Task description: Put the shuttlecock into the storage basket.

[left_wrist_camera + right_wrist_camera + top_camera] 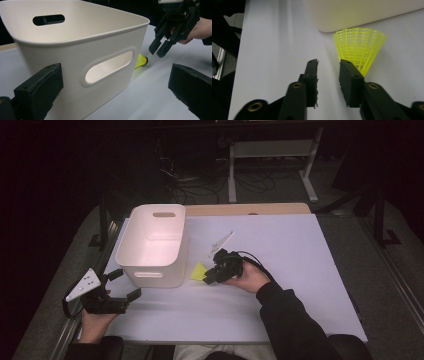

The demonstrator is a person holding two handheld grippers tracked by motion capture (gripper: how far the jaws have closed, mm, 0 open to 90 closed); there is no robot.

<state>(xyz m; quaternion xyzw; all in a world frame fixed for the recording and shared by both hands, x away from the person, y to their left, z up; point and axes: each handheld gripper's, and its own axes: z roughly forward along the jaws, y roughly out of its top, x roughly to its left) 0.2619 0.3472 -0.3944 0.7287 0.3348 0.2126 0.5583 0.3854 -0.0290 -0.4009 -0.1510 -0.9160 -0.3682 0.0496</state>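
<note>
High view looks forward and down over the table (280, 270). Left gripper view sits close beside the bin (75, 42), facing two o'clock; right gripper view looks closely toward nine o'clock, sharing bin and shuttlecock (359, 47).

White bin (75, 42) ahead; yellow shuttlecock (141, 60) beside it; right hand-held gripper (160, 48) above.

The shuttlecock (199, 271) lies on the table (300, 270) just right of the bin (152, 247) — right gripper (209, 277) beside it.

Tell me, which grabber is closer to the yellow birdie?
The right gripper, just above the yellow shuttlecock. The left gripper sits off by the white bin.
</note>
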